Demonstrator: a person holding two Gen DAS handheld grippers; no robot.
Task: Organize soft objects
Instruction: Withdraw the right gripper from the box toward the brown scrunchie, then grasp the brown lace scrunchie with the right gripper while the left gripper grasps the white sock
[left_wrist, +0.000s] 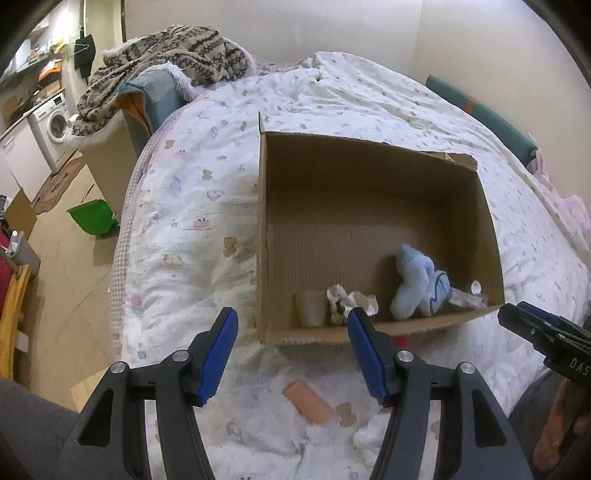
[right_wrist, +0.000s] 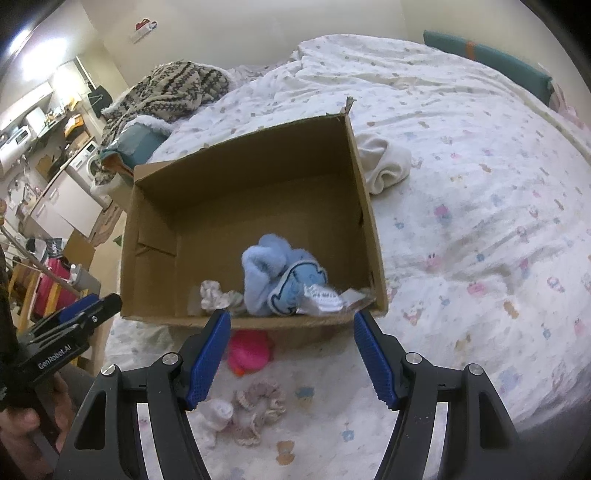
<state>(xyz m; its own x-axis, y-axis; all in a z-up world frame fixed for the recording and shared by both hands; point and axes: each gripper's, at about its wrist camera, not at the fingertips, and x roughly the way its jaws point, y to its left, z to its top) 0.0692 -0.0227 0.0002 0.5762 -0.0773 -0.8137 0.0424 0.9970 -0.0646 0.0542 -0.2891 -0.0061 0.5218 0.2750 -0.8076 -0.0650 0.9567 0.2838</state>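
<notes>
Scrunchie (right_wrist: 260, 410) on bedspread, between right gripper (right_wrist: 291, 360) fingers, untouched | both grippers wide open, empty | left gripper (left_wrist: 293, 356) before box (left_wrist: 369, 236)

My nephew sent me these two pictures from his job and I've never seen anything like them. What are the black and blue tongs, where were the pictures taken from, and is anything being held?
The tongs are hand-held grippers, one in each of a person's hands, each carrying a wide-angle camera that looks along its fingers. One picture is from the left gripper, the other from the right gripper. Both are open and hold nothing. They hover over a bed in front of a cardboard box. In the box lie a blue plush cloth, a small crumpled cloth and some clear wrapping. Still on the bed: a pink toy, a crocheted scrunchie, a white sock, a brown block and a cream cloth beside the box.
</notes>
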